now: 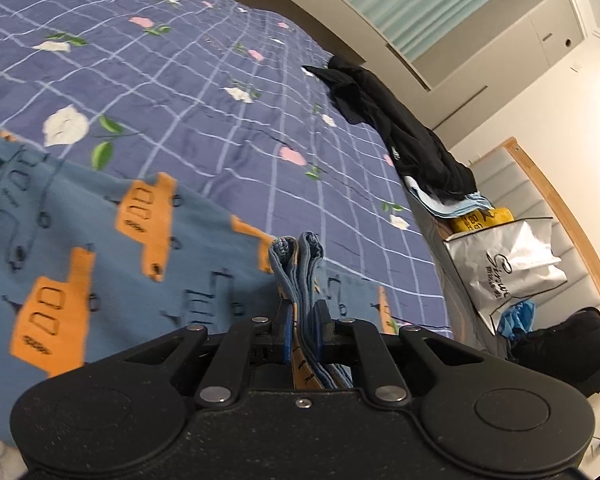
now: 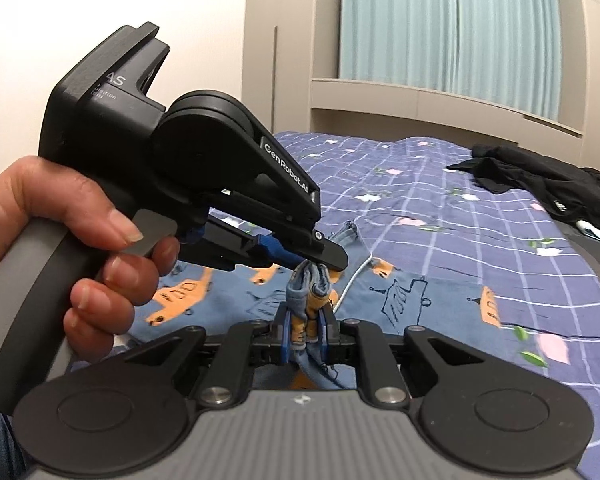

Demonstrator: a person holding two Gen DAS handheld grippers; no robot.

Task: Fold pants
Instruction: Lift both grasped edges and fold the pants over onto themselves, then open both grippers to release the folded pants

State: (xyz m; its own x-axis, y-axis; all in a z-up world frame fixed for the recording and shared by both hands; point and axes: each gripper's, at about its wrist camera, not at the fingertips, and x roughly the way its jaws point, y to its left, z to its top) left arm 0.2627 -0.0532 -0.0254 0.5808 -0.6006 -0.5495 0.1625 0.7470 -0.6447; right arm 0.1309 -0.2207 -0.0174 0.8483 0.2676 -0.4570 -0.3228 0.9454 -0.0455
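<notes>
The pants (image 1: 100,248) are blue with orange truck prints and lie spread on the bed (image 1: 220,92). My left gripper (image 1: 305,320) is shut on a bunched edge of the pants, which sticks up between the jaws. My right gripper (image 2: 306,328) is shut on a bunched fold of the same pants (image 2: 412,300). In the right wrist view the left gripper (image 2: 320,258) comes in from the left, held by a hand (image 2: 100,240), its tip right at the fabric bunch. A white drawstring (image 2: 356,276) trails across the pants.
The bedspread (image 2: 480,240) is purple-blue with a white grid and flowers. Black clothes (image 1: 400,136) lie at the bed's far right edge, also in the right wrist view (image 2: 540,184). A white bag (image 1: 508,264) and dark bag (image 1: 572,348) sit beside the bed. Curtains (image 2: 452,28) and cabinets stand behind.
</notes>
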